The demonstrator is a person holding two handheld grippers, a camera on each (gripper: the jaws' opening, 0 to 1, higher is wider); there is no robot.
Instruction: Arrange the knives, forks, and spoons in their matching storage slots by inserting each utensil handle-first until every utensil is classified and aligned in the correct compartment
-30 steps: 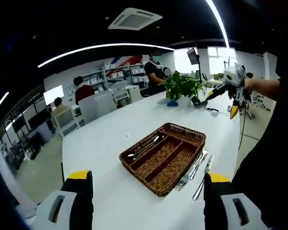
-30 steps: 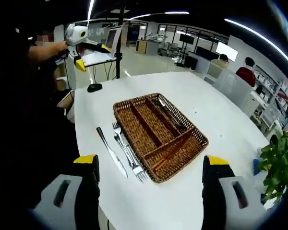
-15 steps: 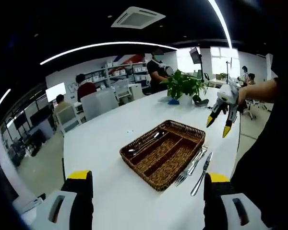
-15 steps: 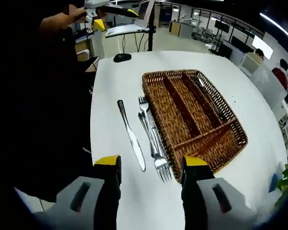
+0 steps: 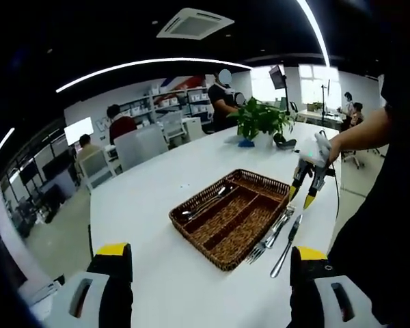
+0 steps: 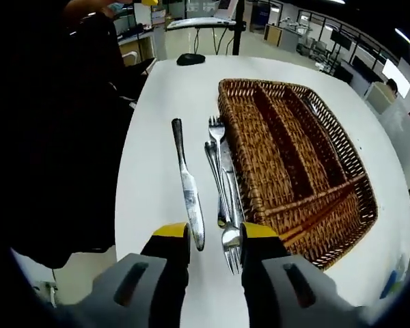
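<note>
Right gripper view: my right gripper [image 6: 214, 239] fingers parted over knife [image 6: 188, 188], forks [image 6: 222, 178] beside basket [image 6: 301, 171]. Spoons [image 5: 206, 203] already in basket slot. Left gripper [image 5: 208, 263] fingers wide, empty, near basket. Most sorting left.

My left view looks across the table [image 5: 157, 198] from farther back; my right view hovers close above. Both share the wicker tray [image 5: 229, 217] [image 6: 294, 164].
</note>
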